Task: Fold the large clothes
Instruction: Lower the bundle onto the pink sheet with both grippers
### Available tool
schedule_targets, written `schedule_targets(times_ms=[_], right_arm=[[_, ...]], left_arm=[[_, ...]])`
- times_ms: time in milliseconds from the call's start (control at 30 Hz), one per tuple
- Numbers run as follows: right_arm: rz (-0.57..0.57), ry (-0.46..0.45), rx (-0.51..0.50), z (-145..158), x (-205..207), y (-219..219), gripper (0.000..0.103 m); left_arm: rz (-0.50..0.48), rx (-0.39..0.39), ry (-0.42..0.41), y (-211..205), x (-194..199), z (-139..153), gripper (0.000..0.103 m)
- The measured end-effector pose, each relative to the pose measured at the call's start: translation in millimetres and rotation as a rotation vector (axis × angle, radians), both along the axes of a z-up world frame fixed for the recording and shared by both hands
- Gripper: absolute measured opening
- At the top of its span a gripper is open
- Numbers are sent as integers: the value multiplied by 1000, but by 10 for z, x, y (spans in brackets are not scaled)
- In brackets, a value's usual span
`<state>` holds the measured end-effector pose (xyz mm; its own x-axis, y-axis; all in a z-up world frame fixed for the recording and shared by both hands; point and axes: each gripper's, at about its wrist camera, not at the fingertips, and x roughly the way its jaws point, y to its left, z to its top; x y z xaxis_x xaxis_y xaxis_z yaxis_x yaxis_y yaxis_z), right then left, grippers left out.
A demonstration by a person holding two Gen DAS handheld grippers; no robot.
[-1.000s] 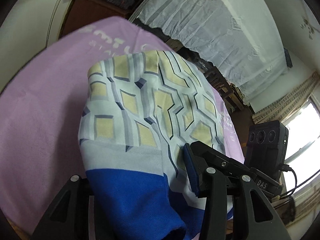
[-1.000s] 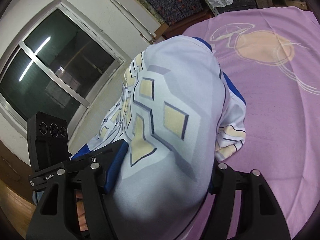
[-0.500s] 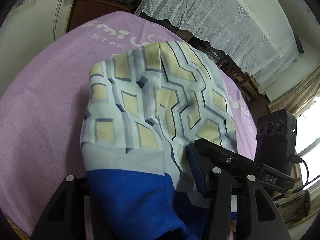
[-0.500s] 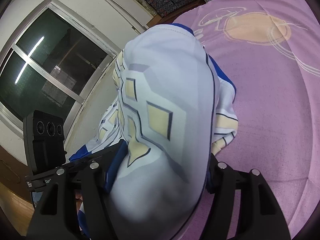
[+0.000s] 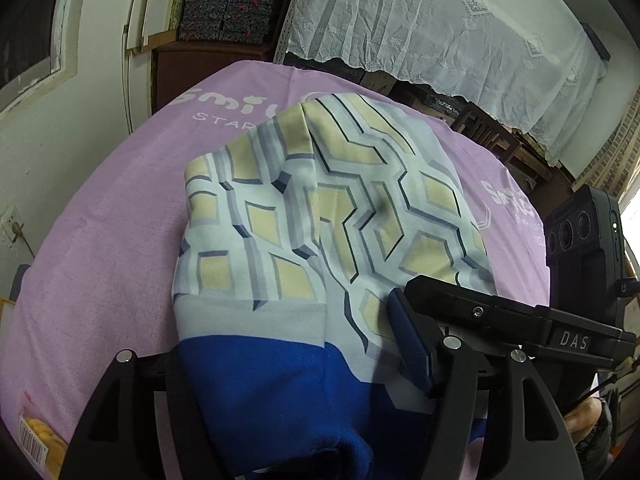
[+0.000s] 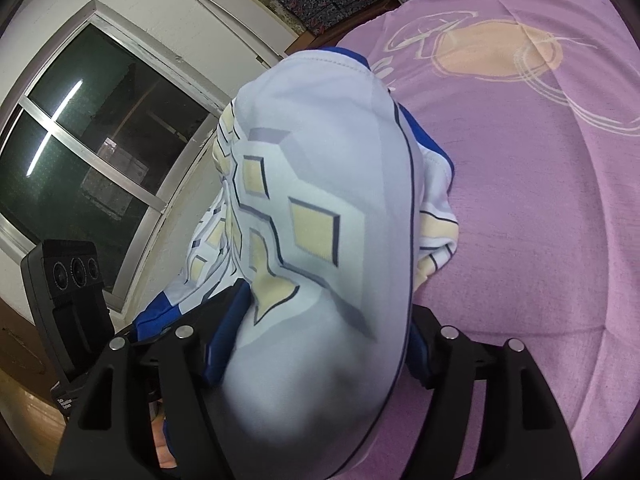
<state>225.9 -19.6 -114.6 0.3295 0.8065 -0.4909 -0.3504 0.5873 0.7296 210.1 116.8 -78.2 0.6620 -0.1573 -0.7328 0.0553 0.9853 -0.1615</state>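
Observation:
A large garment (image 5: 320, 216) with a pale blue, cream and grey geometric print and a royal blue band lies bunched on the purple bed sheet (image 5: 100, 240). My left gripper (image 5: 288, 340) straddles its blue end; the jaws are opening. The blue right pad (image 5: 408, 344) stands clear of the cloth, and the left finger is hidden under the fabric. In the right wrist view the same garment (image 6: 320, 208) bulges up between the fingers of my right gripper (image 6: 328, 312). Those jaws are easing open too, but both pads still press the thick bundle.
The purple sheet (image 6: 540, 220) with a peach print stretches to the right of the garment. A white wall and a dark window (image 6: 92, 140) stand to the left. Stacked patterned boxes (image 5: 228, 4) and a lace curtain (image 5: 440, 28) lie beyond the bed.
The left jaws have widened and let the cloth go; that view has swung to show more of the sheet. The right gripper has sunk a little, still holding its bundle.

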Motion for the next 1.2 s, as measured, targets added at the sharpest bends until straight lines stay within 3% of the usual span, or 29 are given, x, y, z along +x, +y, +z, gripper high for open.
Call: schedule_targets(times_ms=[300, 400, 433, 567, 667, 767, 833, 867, 933, 1033, 1100, 1200], right_arm=[[25, 35, 82, -77, 279, 28, 78], [29, 32, 95, -82, 299, 14, 77], [29, 27, 103, -75, 283, 4, 71], [55, -62, 129, 110, 162, 37, 63], [102, -79, 244, 232, 146, 84, 58], [118, -88, 248, 220, 223, 151, 56], [88, -55, 180, 103, 304, 182, 54], [59, -18, 130, 0, 351, 164, 52], [38, 40, 121, -131, 408, 99, 50], [7, 38, 77, -137, 359, 2, 51], [-2, 43, 67, -161, 341, -20, 51], [-35, 48, 55, -90, 253, -107, 56]], left_arm=[[8, 25, -11, -40, -50, 5, 70], [7, 22, -15, -39, -58, 11, 68], [8, 35, -41, -62, -100, 48, 68], [17, 82, -176, -122, -312, 256, 66], [54, 39, -252, 4, -439, 390, 66], [65, -23, -153, 111, -277, 284, 66], [45, -24, -28, 55, -77, 90, 67], [39, -20, -9, 26, -46, 46, 68], [16, 2, -12, -65, -38, 44, 68], [1, 40, -2, -173, 2, 5, 71], [4, 18, 9, -120, 38, 1, 78], [28, -72, 12, 96, -8, 71, 78]])
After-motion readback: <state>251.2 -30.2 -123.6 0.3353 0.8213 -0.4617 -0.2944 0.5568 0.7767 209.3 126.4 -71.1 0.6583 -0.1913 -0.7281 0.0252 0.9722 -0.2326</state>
